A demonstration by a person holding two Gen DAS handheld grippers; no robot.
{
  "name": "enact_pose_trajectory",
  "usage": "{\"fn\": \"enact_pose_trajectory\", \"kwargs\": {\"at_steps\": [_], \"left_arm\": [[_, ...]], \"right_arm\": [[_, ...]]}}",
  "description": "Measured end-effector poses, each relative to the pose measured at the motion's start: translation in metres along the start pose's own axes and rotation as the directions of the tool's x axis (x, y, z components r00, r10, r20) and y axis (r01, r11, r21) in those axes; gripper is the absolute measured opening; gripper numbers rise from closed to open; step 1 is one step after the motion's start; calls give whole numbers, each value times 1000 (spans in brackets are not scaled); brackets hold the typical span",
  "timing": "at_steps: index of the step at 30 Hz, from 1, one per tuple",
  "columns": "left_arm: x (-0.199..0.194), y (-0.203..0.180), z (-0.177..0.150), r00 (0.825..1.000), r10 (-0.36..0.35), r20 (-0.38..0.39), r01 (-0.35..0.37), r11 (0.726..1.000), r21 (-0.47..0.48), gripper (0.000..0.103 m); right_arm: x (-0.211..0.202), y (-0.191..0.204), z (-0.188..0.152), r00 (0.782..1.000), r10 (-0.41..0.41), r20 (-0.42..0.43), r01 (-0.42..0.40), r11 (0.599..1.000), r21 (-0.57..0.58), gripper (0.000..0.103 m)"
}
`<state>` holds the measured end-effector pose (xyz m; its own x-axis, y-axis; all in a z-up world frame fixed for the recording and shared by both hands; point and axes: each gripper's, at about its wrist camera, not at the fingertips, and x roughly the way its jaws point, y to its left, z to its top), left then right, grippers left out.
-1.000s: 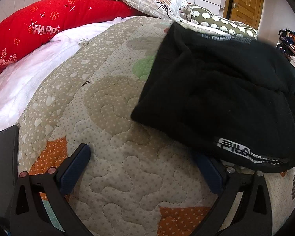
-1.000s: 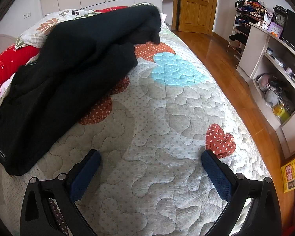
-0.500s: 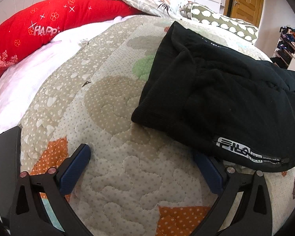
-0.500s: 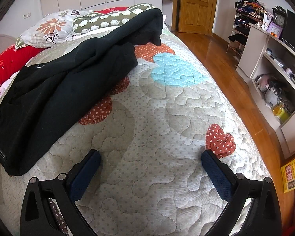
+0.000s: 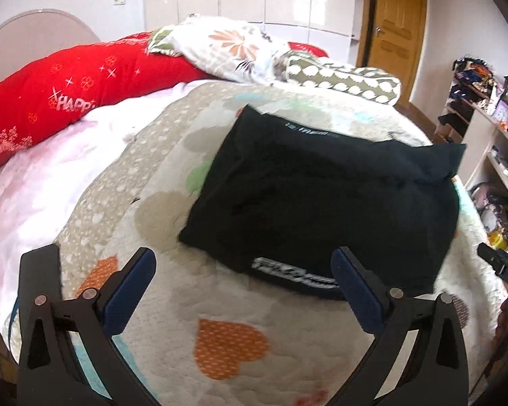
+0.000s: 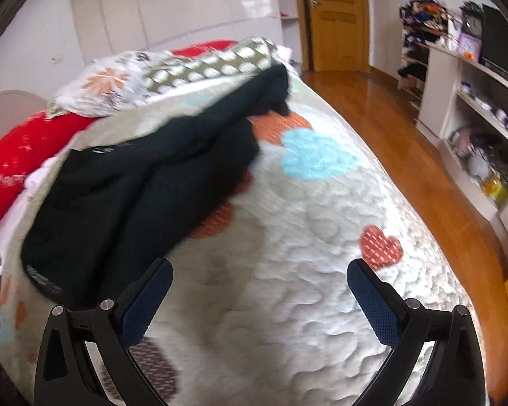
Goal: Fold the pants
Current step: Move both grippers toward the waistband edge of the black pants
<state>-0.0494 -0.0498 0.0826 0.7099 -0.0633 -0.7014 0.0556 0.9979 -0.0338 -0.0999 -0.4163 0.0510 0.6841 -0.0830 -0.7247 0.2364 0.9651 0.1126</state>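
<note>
Pants (image 5: 321,199) lie folded on quilt (image 5: 193,304). Left gripper (image 5: 244,291) and right gripper (image 6: 259,299) both spread wide, empty, above quilt near pants' hem.

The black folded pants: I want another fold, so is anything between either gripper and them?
Nothing visible. Only bare heart-patterned quilt lies between the open left gripper and the black folded pants, likewise before the open right gripper.
</note>
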Motion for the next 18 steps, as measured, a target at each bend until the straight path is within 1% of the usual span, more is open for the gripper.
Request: {"fn": "enact_pose_trajectory", "kwargs": {"at_steps": [3,8,18], "left_arm": [[-1,-10,1,1000,-13,5,13,1000,7,103],[-5,-26,1,1000,-26,8,26,999,38,103],[-3,-43,2,999,-45,-3,45,998,54,103]], "right_arm": [[-11,15,4,999,5,33,-3,998,-62,103],[-15,35,8,999,10,43,-4,990,-139,103],[-10,50,14,999,-2,41,8,986,-167,103]]}}
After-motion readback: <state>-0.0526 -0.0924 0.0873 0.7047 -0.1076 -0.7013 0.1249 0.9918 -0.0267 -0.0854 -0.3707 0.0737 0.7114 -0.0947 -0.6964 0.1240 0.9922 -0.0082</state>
